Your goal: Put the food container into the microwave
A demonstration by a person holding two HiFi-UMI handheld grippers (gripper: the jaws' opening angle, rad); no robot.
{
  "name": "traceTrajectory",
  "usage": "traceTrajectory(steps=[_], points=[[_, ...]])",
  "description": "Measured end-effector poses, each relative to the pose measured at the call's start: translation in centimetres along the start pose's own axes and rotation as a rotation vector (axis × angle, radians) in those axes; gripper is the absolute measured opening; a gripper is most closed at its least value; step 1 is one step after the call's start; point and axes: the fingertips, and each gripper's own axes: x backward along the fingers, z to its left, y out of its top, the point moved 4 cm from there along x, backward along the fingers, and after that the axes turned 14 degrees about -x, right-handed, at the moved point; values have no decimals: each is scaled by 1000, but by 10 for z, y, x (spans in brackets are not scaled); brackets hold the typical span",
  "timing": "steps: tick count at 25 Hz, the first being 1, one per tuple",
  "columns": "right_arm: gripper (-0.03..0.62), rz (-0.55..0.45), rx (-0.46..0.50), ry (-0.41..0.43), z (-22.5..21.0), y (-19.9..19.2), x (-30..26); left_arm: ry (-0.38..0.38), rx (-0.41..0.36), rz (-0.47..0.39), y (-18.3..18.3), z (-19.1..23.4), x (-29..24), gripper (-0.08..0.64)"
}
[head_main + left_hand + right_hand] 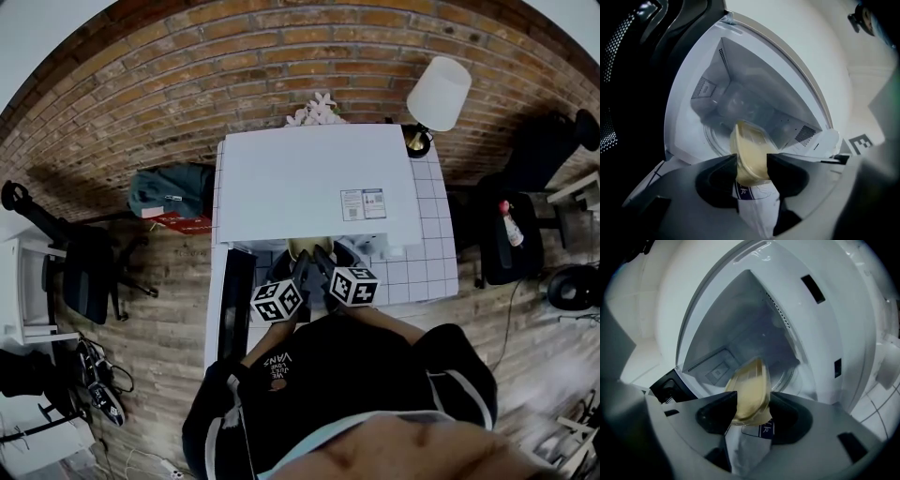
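Bright even head view, fisheye-curved edges; gripper views dim, blurred, vignetted.

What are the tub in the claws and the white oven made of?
The food container looks like thin clear plastic: glossy and see-through, yellowish inside. The microwave seems to be white-painted metal, smooth and slightly shiny, though it could be plastic.

Container (299, 249) mostly hidden under microwave (314, 183) top (head view, FYI).

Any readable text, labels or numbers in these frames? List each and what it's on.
"VANS": upside down on the person's shirt.
"R": on the dark band of the white label below the food container; rest hidden.
Too small to read: the sticker on the microwave top.
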Motion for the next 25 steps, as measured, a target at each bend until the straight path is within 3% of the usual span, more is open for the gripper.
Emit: traceTrajectory(steps=[25], points=[[201, -18, 5, 36, -2, 24, -27, 1, 6, -49, 18, 13, -27, 193]])
